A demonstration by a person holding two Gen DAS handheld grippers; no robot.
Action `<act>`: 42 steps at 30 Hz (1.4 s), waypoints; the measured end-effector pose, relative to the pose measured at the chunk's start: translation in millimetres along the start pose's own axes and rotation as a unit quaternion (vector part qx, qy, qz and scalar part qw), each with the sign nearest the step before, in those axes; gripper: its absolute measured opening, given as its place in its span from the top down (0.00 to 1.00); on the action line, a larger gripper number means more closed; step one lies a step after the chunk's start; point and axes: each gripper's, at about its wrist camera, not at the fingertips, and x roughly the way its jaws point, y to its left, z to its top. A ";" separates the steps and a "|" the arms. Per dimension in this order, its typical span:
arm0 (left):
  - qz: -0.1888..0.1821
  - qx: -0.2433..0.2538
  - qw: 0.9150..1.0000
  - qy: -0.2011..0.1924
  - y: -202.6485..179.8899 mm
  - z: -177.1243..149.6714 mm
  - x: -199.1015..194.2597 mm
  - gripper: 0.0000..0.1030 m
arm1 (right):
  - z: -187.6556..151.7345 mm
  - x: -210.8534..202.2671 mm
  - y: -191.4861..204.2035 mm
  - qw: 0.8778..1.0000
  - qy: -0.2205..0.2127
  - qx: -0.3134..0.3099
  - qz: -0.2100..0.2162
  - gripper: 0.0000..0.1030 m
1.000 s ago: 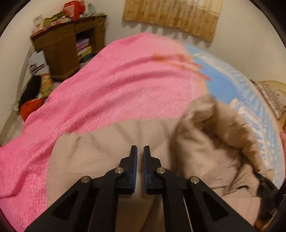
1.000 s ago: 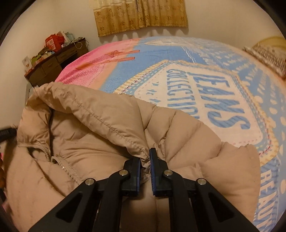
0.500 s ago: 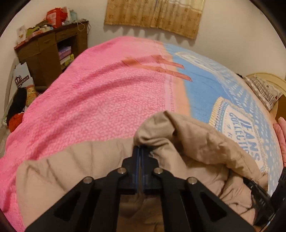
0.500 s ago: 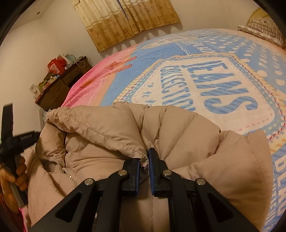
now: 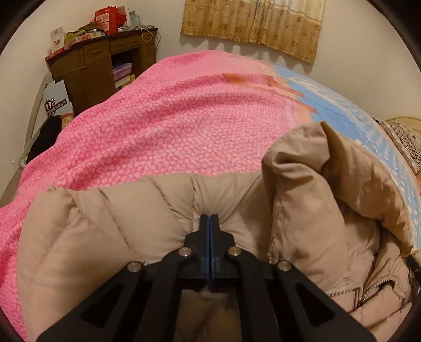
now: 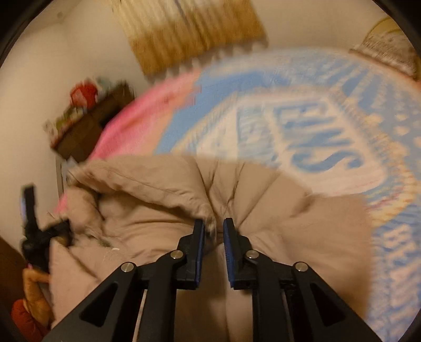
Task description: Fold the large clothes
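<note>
A beige padded jacket (image 5: 315, 200) lies bunched on the bed, and it also shows in the right wrist view (image 6: 163, 210). My left gripper (image 5: 209, 218) is shut on a quilted fold of the jacket at its near edge. My right gripper (image 6: 213, 226) has its jaws parted, with a jacket edge between the fingers; the view is blurred by motion. The left gripper and the hand holding it show at the left of the right wrist view (image 6: 34, 236).
The bed has a pink cover (image 5: 171, 131) on its left part and a blue and white printed cover (image 6: 329, 136) on its right. A dark wooden desk (image 5: 102, 65) with clutter stands by the far wall. A curtain (image 5: 252, 23) hangs above the bed. A pillow (image 6: 389, 50) lies far right.
My right gripper's jaws have opened from their grip on the jacket, and the view swings. My left gripper has closed tight on a jacket fold and shifted.
</note>
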 end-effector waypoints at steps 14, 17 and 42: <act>0.033 0.019 0.999 -0.011 -8.8 -3.1 -1.4 0.96 | 39.7 129.5 77.4 0.973 0.189 0.080 0.104 0.85; 0.019 0.008 1.000 -0.010 -5.4 -3.5 -1.7 0.96 | 6.5 119.5 79.3 0.974 0.200 -0.010 0.108 0.86; 0.115 0.014 0.993 0.005 -51.1 13.6 -0.4 0.25 | -21.8 104.1 60.4 0.969 0.154 -0.046 0.189 0.88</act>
